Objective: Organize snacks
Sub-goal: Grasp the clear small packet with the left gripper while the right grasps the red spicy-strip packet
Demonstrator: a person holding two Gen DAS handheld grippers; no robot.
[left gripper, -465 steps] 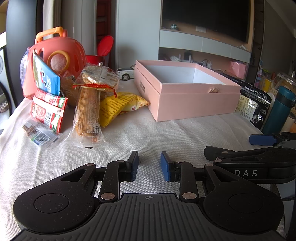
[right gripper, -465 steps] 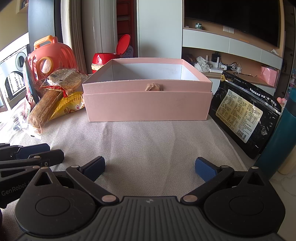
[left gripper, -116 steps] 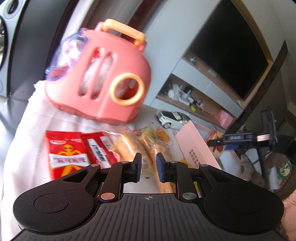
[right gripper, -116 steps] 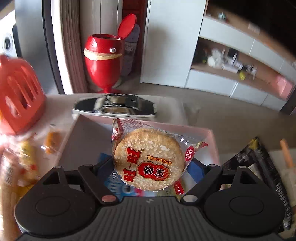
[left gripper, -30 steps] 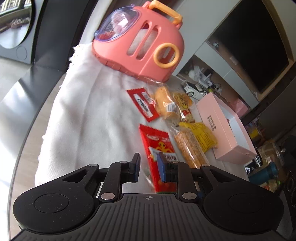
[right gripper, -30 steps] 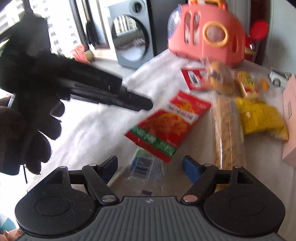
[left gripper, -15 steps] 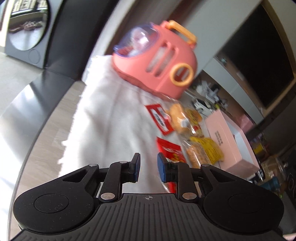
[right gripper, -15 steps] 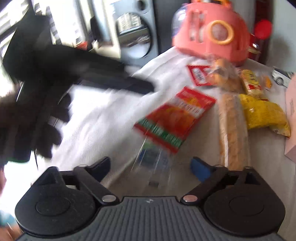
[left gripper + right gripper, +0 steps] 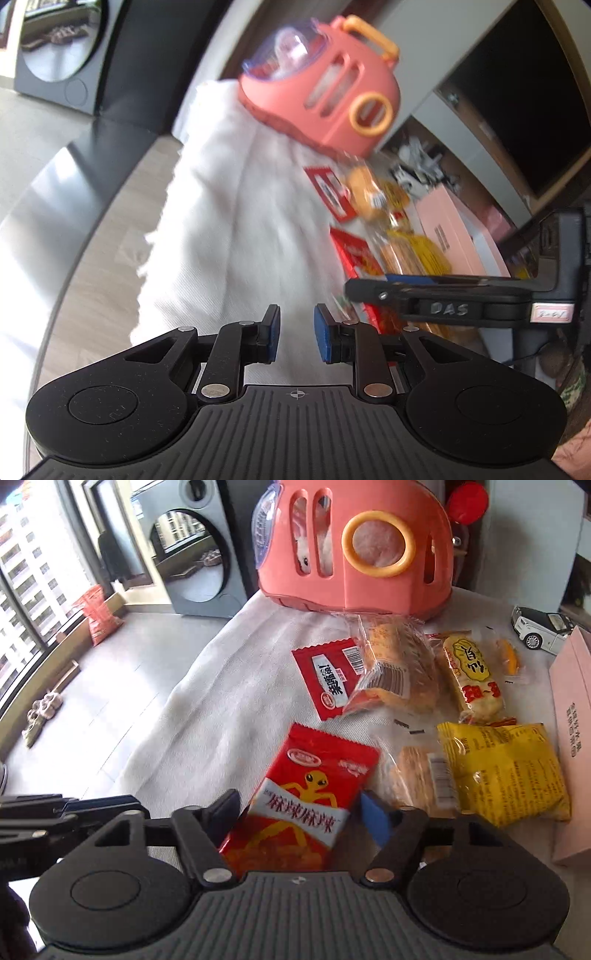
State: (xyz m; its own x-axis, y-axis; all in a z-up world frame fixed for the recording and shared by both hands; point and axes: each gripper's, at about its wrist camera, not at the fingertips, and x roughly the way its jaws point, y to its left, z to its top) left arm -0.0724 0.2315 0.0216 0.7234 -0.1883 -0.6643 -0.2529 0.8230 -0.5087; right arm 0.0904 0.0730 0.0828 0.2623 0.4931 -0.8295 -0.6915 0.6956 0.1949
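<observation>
Right gripper [image 9: 301, 814]: jaws have just been closing, and the red packet [image 9: 306, 805] with the yellow figure now sits between them. Its sides meet both pads and its upper end tilts up off the cloth [image 9: 221, 701], so it reads as gripped.

Left gripper [image 9: 296, 338]: jaws stand narrow with a small gap and nothing between them, over bare cloth near the table edge. This view is blurred, so the snacks beyond it are hard to tell apart there.

Snacks on the cloth, right wrist view: a second red sachet [image 9: 328, 675] lies beyond the held packet, its right edge under a clear-wrapped pastry [image 9: 395, 672]. A rice cracker pack [image 9: 472, 675] lies right of the pastry. A yellow bag [image 9: 506, 771] lies nearer, just beside the pink box [image 9: 572, 709] at the right edge. A clear biscuit pack [image 9: 417, 775] lies between the held packet and the yellow bag, partly under the bag.

Other items: a pink carrier [image 9: 354, 542] stands at the far end of the cloth. A white toy car [image 9: 543, 627] stands behind the box.
</observation>
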